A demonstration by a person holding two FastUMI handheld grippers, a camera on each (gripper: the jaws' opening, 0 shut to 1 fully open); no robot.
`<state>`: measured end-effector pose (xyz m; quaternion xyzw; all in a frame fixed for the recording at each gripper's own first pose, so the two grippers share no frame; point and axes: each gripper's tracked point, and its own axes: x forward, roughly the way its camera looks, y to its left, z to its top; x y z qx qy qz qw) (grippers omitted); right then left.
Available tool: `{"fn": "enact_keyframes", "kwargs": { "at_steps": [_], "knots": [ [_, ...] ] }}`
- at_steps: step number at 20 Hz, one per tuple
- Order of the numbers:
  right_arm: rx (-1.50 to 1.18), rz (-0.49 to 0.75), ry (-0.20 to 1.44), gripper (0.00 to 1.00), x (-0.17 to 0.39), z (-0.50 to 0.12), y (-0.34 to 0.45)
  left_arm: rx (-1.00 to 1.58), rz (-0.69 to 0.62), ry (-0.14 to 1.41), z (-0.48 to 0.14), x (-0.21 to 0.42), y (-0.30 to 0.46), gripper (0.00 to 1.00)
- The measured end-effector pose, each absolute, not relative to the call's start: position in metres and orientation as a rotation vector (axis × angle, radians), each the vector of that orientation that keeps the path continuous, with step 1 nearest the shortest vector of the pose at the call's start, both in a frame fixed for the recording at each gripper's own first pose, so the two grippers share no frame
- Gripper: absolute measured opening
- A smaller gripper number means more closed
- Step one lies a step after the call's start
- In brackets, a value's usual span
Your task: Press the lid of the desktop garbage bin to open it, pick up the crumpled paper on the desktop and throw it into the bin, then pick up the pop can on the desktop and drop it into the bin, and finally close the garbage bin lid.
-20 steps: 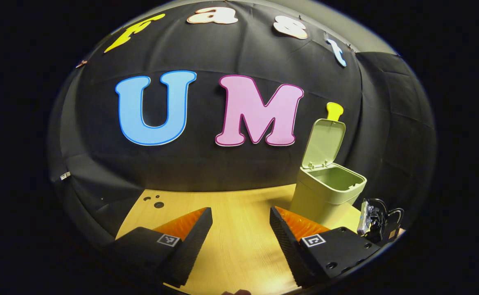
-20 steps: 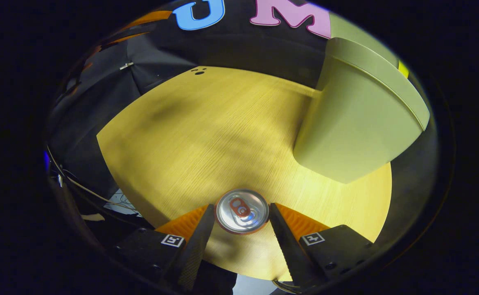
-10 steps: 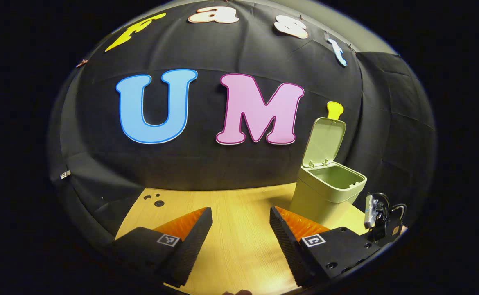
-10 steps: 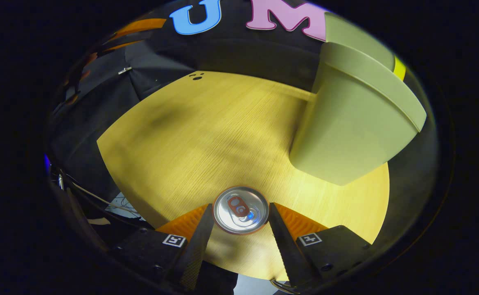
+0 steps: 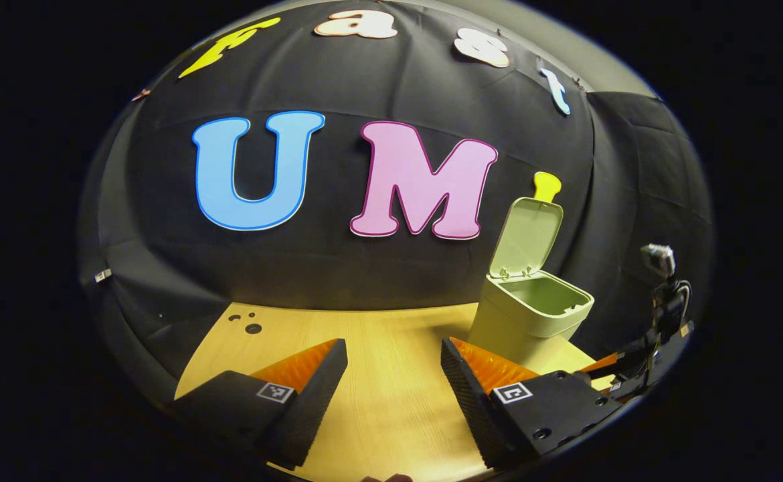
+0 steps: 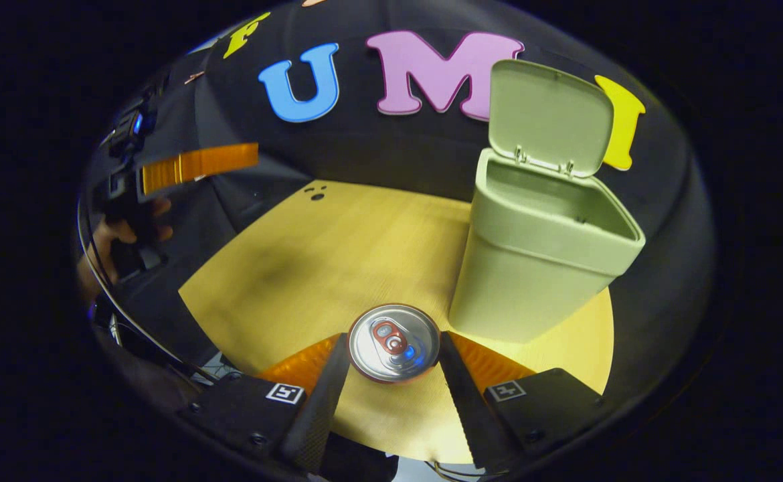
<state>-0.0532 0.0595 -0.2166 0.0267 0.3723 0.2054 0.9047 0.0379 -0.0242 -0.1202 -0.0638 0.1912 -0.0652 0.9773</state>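
My right gripper (image 6: 395,355) is shut on the pop can (image 6: 395,341), whose silver top with a red tab faces the camera, held above the wooden table (image 6: 311,254). The pale green bin (image 6: 532,268) stands just right of the can, its lid (image 6: 549,117) swung up and its opening showing. In the left gripper view the bin (image 5: 529,314) stands at the right with its lid (image 5: 527,237) up, and my left gripper (image 5: 395,375) hangs open over the table (image 5: 378,335), left of the bin, nothing between its fingers. The right gripper (image 5: 639,365) appears at the far right edge.
The black cloth wall closes off the back and sides of the table. Small dark holes (image 6: 316,194) mark the table's far left corner. A hand (image 6: 117,234) holds the left gripper (image 6: 191,164) off the table's left side.
My right gripper has risen and tilted up with the can, so the bin's opening and raised lid now show. The left gripper has barely shifted.
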Motion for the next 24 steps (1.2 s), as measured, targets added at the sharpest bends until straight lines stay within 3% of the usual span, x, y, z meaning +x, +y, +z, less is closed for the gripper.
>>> {"fn": "enact_keyframes", "kwargs": {
  "at_steps": [13, 20, 24],
  "knots": [
    [0.093, 0.312, 0.487, 0.83, 0.044, -0.103, 0.008, -0.190, -0.103, 0.397, -0.129, 0.039, -0.020, 0.94],
    [0.065, 0.168, 0.514, 0.83, 0.083, -0.124, -0.039, -0.188, -0.077, 0.406, -0.132, 0.037, -0.016, 0.94],
    [0.075, 0.159, 0.561, 0.83, 0.096, -0.145, -0.043, -0.176, -0.069, 0.410, -0.133, 0.035, -0.013, 0.94]
  ]
}}
